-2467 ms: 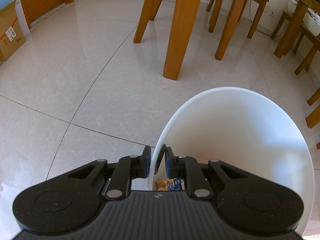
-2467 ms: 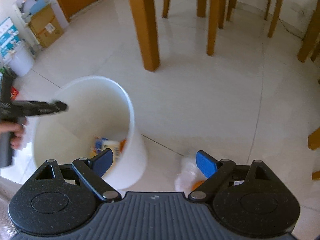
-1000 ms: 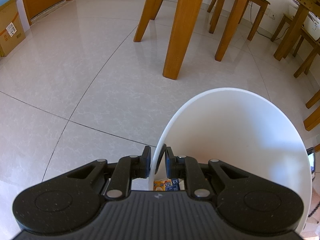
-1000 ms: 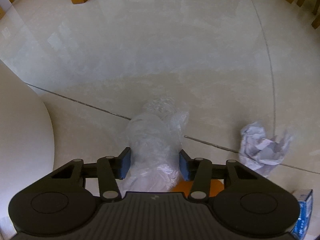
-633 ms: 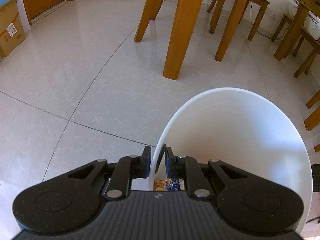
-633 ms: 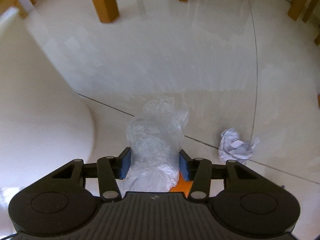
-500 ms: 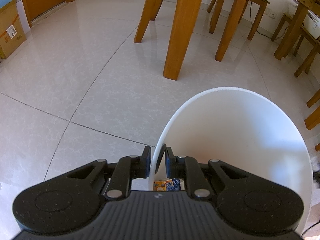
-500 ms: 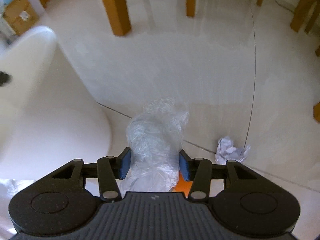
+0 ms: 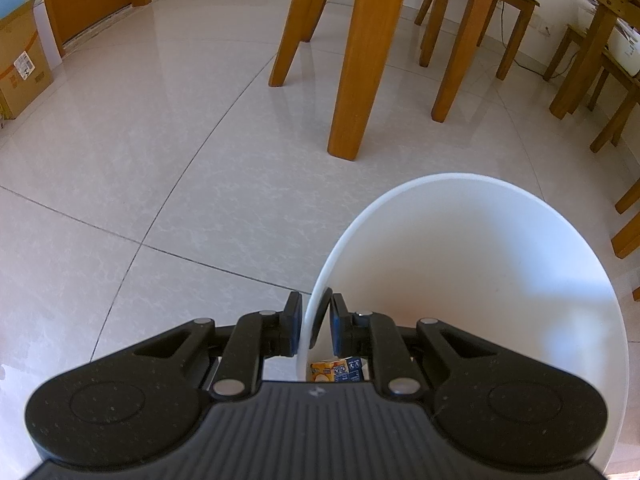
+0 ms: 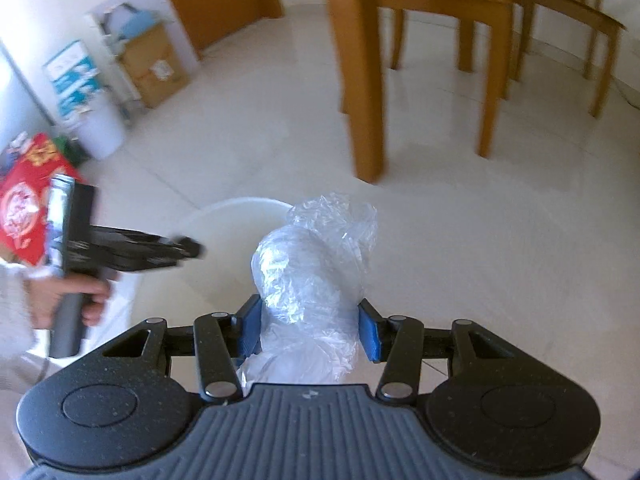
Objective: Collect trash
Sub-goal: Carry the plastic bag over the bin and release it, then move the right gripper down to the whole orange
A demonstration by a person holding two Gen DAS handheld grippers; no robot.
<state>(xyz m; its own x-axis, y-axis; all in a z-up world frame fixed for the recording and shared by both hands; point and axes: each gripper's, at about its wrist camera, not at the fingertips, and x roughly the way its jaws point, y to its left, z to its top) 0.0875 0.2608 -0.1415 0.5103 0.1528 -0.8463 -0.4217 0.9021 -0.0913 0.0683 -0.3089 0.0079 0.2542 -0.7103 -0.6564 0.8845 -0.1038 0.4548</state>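
1. The bin, a white tub filling the lower right of the left wrist view, is the largest risk. The left gripper is clamped on its thin rim, one pad outside and one inside. If that pinch slips or the hand tugs, the bin may tip and spill the carton lying at its bottom.
2. The plastic wad, at the centre of the right wrist view, is squeezed between the blue pads of the right gripper. It hangs in front of the bin's far rim, which shows pale and blurred behind it. It is light and springy. Released too early or off to the side, it would likely drift onto the floor.
3. Crinkled film could cling to a pad after the jaws part, so it may not drop.
4. The right gripper could knock the left gripper's body, at middle left, as it nears.
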